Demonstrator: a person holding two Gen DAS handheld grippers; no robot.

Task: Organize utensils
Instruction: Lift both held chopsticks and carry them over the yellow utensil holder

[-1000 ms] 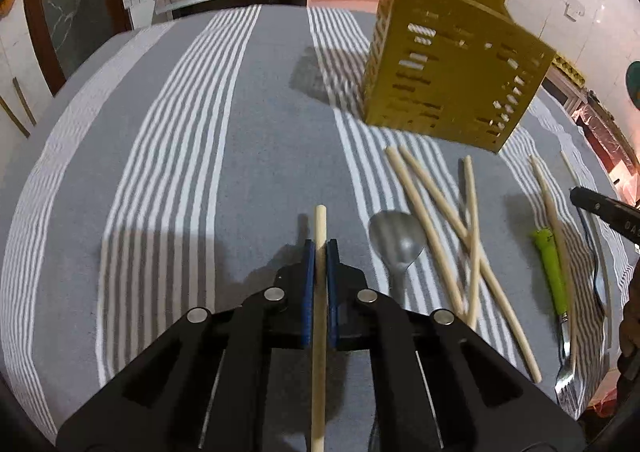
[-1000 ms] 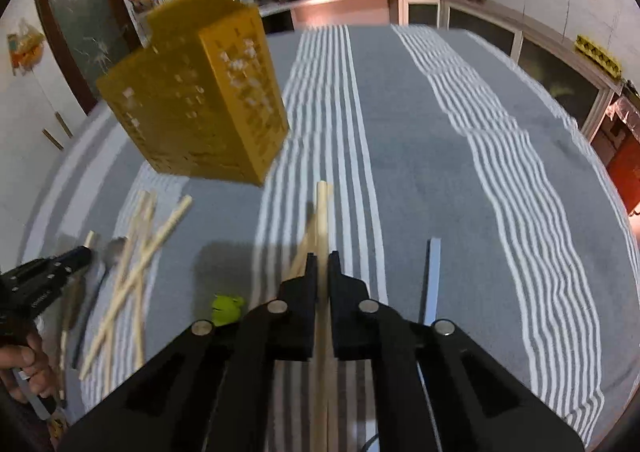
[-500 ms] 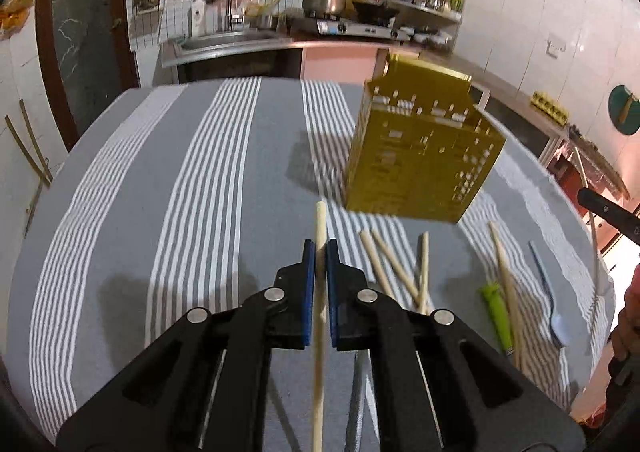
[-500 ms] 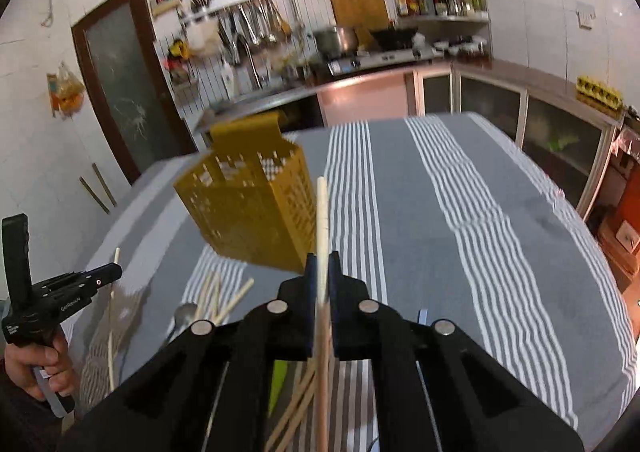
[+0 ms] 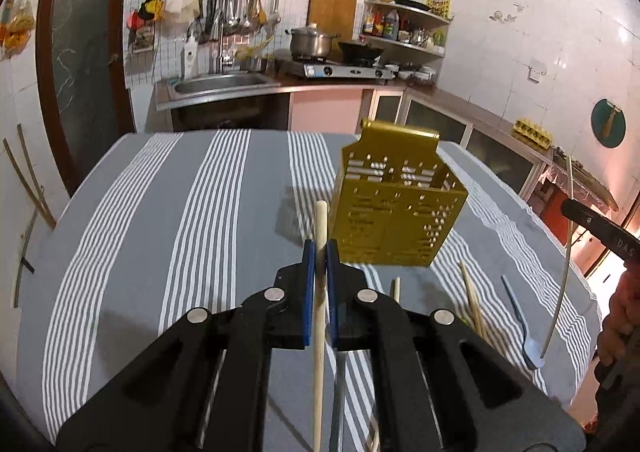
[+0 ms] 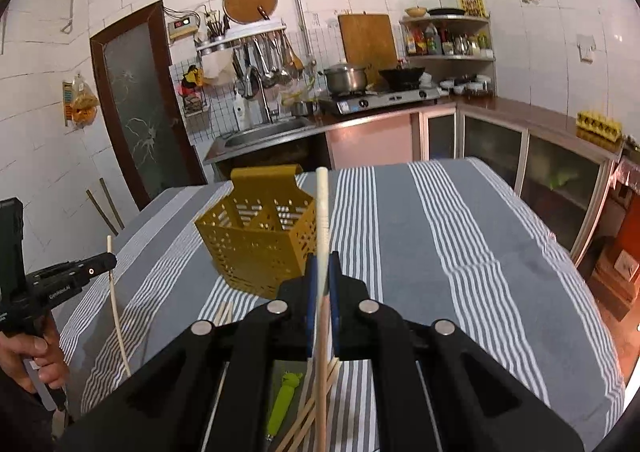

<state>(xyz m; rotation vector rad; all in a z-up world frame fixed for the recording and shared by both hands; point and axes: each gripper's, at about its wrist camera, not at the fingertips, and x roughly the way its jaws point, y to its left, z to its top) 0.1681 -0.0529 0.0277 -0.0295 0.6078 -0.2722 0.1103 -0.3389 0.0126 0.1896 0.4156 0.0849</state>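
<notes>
My left gripper [image 5: 320,252] is shut on a wooden chopstick [image 5: 320,224] and holds it well above the striped tablecloth. My right gripper [image 6: 322,264] is shut on another wooden chopstick [image 6: 322,204], also raised. A yellow perforated utensil holder [image 5: 396,216] stands on the table ahead and right of the left gripper; it shows in the right wrist view [image 6: 260,248] ahead and left. Loose chopsticks [image 5: 472,300], a blue spoon [image 5: 520,324] and a green-handled utensil [image 6: 284,400] lie on the cloth below.
The grey striped tablecloth [image 5: 160,232] covers a round table. The right gripper shows at the right edge of the left wrist view [image 5: 600,232], the left one at the left edge of the right wrist view [image 6: 60,280]. Kitchen counter, sink and stove lie behind.
Both grippers have lifted and tilted up from the table with their chopsticks. The holder now looks farther and lower in both views.
</notes>
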